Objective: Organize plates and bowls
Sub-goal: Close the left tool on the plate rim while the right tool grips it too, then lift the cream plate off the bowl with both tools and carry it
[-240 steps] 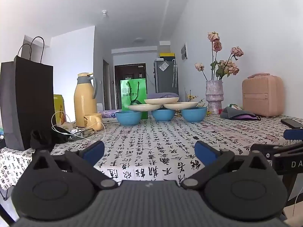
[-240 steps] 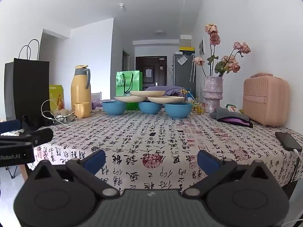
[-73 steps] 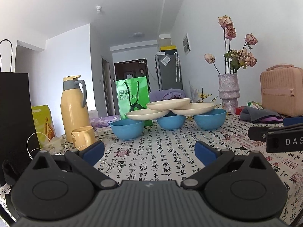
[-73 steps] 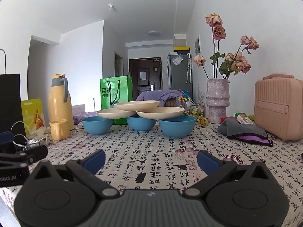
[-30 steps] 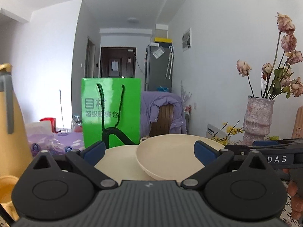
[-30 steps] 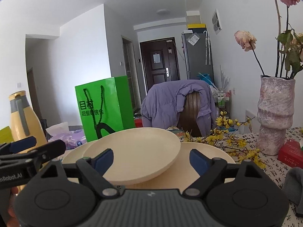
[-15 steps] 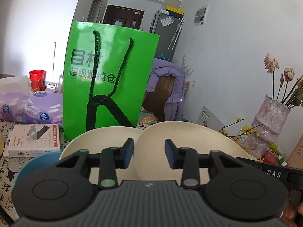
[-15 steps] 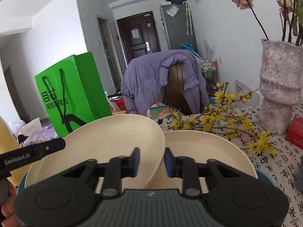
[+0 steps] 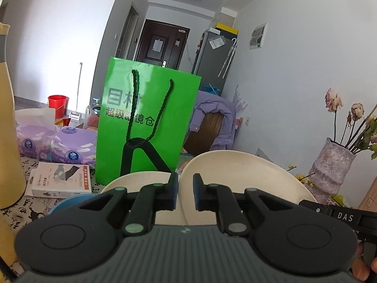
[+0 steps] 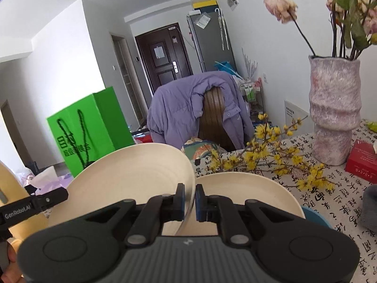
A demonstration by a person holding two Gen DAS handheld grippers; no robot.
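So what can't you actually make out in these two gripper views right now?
- Left wrist view: the blue bowl is mostly hidden by the left gripper.
- Right wrist view: the lower plate near edge sits behind the right gripper.
- Green bag: contents unseen.

The green bag (image 9: 150, 122) behind the left tongs (image 9: 184, 194) has big grey words, 目村 on top and 超级眼镜仓 under it. To the right of those tongs, a black bar (image 9: 339, 214) says "DAS". Left of the right tongs (image 10: 188, 200), a black bar (image 10: 30, 208) says "GenRobot.AI".
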